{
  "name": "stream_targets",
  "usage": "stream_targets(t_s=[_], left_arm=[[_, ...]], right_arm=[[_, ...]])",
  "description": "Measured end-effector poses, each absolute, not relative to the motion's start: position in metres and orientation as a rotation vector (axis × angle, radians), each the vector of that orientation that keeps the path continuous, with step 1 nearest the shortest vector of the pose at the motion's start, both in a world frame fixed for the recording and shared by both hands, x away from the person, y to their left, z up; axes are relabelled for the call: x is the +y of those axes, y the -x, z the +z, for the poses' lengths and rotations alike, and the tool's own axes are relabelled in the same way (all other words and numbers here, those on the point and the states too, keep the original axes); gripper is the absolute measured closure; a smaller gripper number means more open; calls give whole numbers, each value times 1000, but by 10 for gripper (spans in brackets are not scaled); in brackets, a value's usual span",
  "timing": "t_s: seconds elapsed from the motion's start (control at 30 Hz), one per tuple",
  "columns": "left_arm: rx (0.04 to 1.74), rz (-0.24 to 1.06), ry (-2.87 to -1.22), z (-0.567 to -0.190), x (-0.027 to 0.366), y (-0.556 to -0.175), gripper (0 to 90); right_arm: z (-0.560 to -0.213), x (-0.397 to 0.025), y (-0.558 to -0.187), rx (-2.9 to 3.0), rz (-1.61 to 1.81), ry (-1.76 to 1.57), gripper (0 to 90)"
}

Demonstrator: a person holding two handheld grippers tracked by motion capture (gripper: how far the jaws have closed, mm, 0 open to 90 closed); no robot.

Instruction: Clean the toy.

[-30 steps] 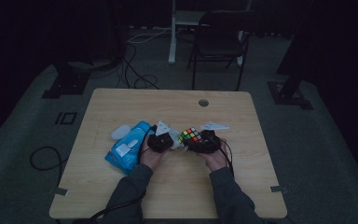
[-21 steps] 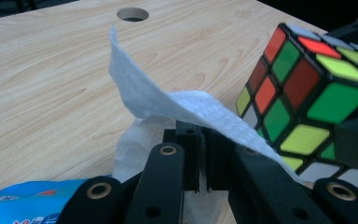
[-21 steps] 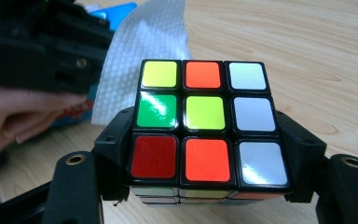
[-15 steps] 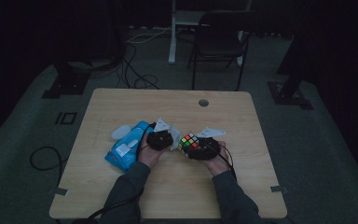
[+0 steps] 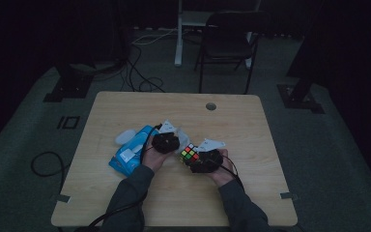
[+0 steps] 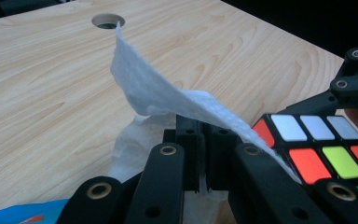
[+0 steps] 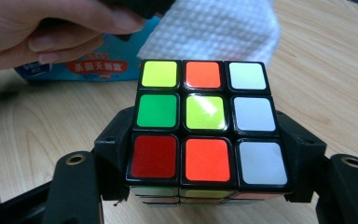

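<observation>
The right gripper [image 7: 205, 186] squeezes the colourful cube [image 7: 204, 123] between its jaws. The left gripper [image 6: 204, 158] is closed on a white tissue [image 6: 158, 93], just beside the cube. The blue pack [image 5: 128, 155] looks like tissues.

High view v. dim, close views brighter, cube [image 7: 205, 123] glare

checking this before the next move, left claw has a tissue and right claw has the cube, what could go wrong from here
1. The thin white tissue sheet is pinched by the left claw at one edge and stands loose; wiping could tear it or pull it free.
2. The scrambled multicoloured puzzle cube is held by the right claw only at its sides; a push from the tissue might twist a layer or shift it.
</observation>
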State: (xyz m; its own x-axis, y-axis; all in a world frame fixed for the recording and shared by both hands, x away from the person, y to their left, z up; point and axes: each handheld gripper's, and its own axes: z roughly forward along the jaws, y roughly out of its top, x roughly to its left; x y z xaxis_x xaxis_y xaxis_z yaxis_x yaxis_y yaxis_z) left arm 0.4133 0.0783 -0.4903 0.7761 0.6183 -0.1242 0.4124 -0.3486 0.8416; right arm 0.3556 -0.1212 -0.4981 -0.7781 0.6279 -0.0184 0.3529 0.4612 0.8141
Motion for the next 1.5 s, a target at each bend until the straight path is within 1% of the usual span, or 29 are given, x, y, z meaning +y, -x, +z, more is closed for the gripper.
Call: stream_targets(t_s=[0.57,1.03,1.33,1.5], left_arm=[[719,165,-2017,-488,72,-419,868],[668,136,-2023,-482,59,-418,868],[634,81,-2005,-480,54,-414,867],[646,97,-2023,-481,56,-415,863]], right_arm=[[-507,-112,-349,2453,1216,-678,339],[-509,-108,-346,2466,1213,-632,339],[-509,-108,-346,2457,1211,-632,339],[-508,-110,-345,2452,1210,-621,339]])
